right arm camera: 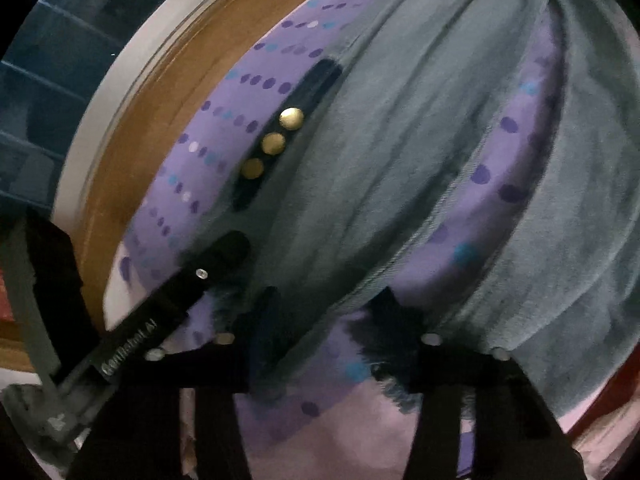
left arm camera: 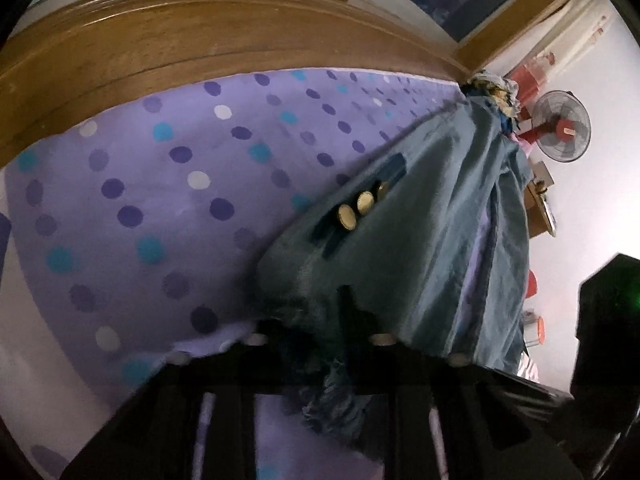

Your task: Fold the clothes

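Blue-grey denim trousers (left arm camera: 432, 220) lie along a purple dotted bed sheet (left arm camera: 160, 184). They have frayed hems and three brass buttons (left arm camera: 362, 204) on a dark strip. My left gripper (left arm camera: 324, 320) is shut on the frayed hem (left arm camera: 320, 384) of one leg, and loose threads hang down between its fingers. In the right wrist view the same trousers (right arm camera: 400, 140) spread up and away, buttons (right arm camera: 274, 143) to the left. My right gripper (right arm camera: 328, 312) stands open low over the hems, with cloth in the gap and one fingertip (right arm camera: 390, 312) on dark fraying. The left gripper's finger (right arm camera: 208, 272) reaches in beside it.
A wooden bed frame (left arm camera: 160, 40) curves along the far side of the sheet. Beyond the trousers' far end is a heap of clothes (left arm camera: 496, 92), then a red standing fan (left arm camera: 564, 128), a cardboard box (left arm camera: 540, 208) and white walls. A dark block (left arm camera: 608, 320) stands at the right.
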`<state>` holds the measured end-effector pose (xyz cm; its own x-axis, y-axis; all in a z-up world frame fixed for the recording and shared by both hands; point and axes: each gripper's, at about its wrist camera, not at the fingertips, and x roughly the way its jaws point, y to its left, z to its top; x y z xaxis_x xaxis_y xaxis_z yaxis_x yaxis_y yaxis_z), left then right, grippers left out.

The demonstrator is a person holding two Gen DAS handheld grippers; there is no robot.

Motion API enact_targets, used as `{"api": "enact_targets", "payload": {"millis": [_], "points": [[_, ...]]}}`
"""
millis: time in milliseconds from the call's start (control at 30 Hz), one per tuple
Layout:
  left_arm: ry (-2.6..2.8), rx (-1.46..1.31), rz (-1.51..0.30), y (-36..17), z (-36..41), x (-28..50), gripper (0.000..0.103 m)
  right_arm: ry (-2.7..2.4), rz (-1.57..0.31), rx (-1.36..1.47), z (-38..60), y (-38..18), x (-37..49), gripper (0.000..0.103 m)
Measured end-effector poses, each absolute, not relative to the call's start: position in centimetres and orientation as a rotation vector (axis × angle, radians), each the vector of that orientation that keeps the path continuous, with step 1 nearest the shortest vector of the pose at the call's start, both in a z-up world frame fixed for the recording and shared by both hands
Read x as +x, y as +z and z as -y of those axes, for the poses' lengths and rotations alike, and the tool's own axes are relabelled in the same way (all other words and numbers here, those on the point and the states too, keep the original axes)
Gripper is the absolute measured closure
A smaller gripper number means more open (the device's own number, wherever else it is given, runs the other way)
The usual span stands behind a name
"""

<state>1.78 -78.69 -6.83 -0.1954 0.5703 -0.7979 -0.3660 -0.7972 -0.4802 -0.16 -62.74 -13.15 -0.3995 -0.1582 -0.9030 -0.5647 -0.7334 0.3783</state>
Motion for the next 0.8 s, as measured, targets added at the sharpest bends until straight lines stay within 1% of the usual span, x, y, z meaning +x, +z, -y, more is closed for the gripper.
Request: {"api": "enact_targets", "payload": {"millis": [33, 67, 100, 133, 167, 400, 500, 600, 667, 800], "points": [[2.037, -1.455, 0.249, -6.7, 78.6, 1.9, 0.100, 2.217, -0.948, -1.540, 62.8, -13.1, -0.1, 0.072], [2.047, -1.433, 0.248, -6.4, 78.6, 2.1, 0.100, 2.224, -0.909, -1.545, 62.9, -13.1, -0.1, 0.086], [2.059, -1.408, 0.241, -6.0, 78.6, 2.4, 0.100, 2.225, -0.859, -1.560, 63.0, -13.2, -0.2, 0.094], [2.069, -1.383, 0.235, -5.6, 78.6, 2.6, 0.100, 2.231, -0.881, -1.564, 62.8, -13.2, -0.1, 0.095], [2.082, -1.360, 0.237, -5.1, 78.7, 2.7, 0.100, 2.238, -0.904, -1.568, 62.6, -13.2, 0.0, 0.099], [2.206, -1.232, 0.318, -0.9, 80.9, 0.9, 0.100, 2.357, -1.093, -1.536, 62.2, -11.4, 0.1, 0.100], [2.271, -1.209, 0.303, 0.4, 82.0, 0.1, 0.100, 2.407, -1.152, -1.537, 63.0, -10.2, -0.3, 0.100], [2.319, -1.223, 0.254, 0.4, 82.8, 0.1, 0.100, 2.473, -1.108, -1.563, 64.8, -9.2, -0.8, 0.100], [2.335, -1.271, 0.238, -0.8, 83.5, 0.0, 0.100, 2.505, -1.064, -1.592, 66.3, -9.1, -1.1, 0.100], [2.265, -1.413, 0.249, -4.9, 84.3, -0.9, 0.100, 2.450, -0.935, -1.713, 68.5, -12.1, -1.5, 0.100]]}}
